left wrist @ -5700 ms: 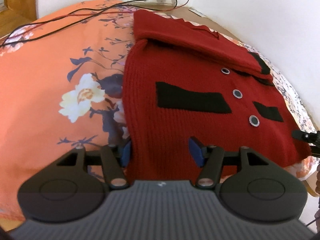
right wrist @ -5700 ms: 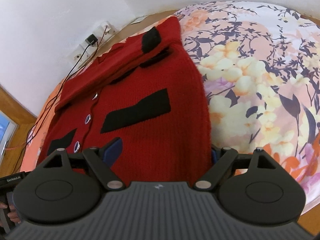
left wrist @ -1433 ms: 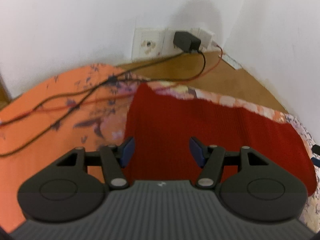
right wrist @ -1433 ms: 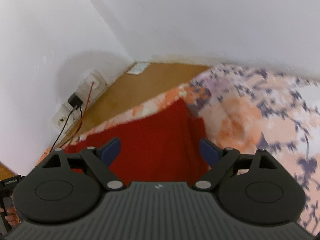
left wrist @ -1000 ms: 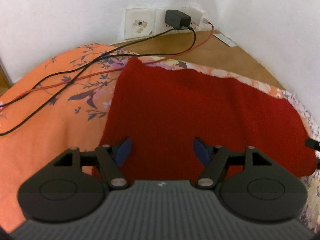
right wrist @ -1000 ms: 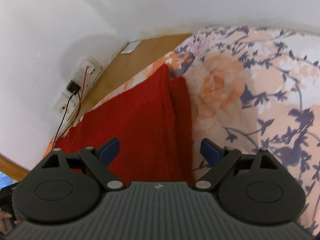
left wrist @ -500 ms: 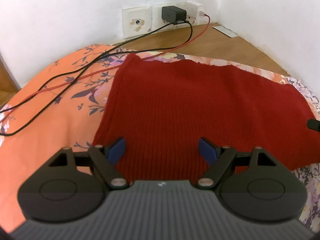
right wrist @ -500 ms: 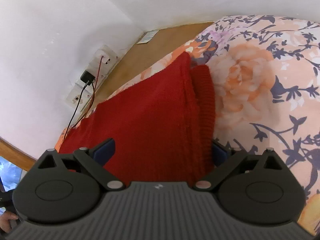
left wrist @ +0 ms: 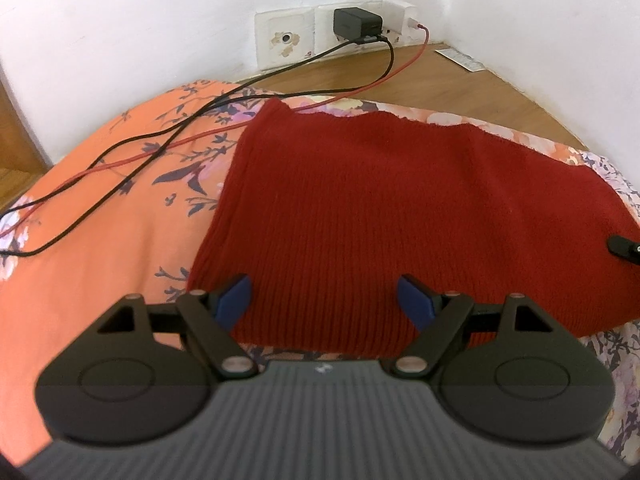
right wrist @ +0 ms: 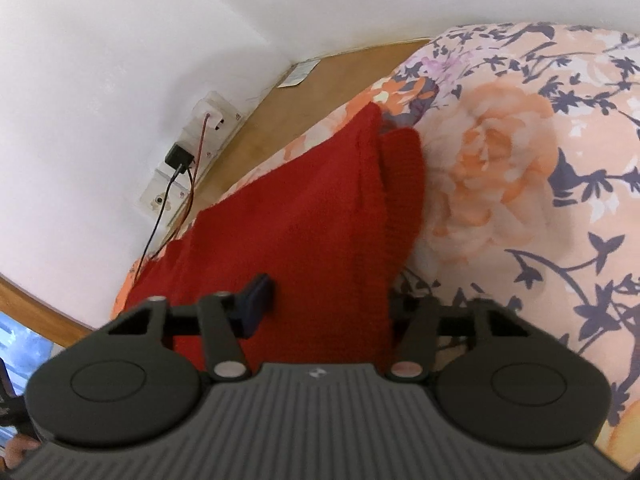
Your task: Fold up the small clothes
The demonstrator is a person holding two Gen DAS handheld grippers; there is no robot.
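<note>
A dark red knitted sweater lies folded over on the floral bedspread, plain ribbed side up. My left gripper hovers open over its near left part, blue pads apart from the knit. My right gripper straddles the sweater's right edge and its jaws are closing. One blue pad lies over the knit; the other is hidden behind the folded edge. A tip of the right gripper shows at the right border of the left wrist view.
A black cable and a red cable run across the bedspread from a charger in the wall sockets. A wooden ledge lines the white walls in the corner. Fingers of a hand show bottom left.
The front of the sweater with its buttons and black patches has been folded out of sight. Since half a second ago the right jaws have narrowed around the sweater's right edge. The left gripper stays wide.
</note>
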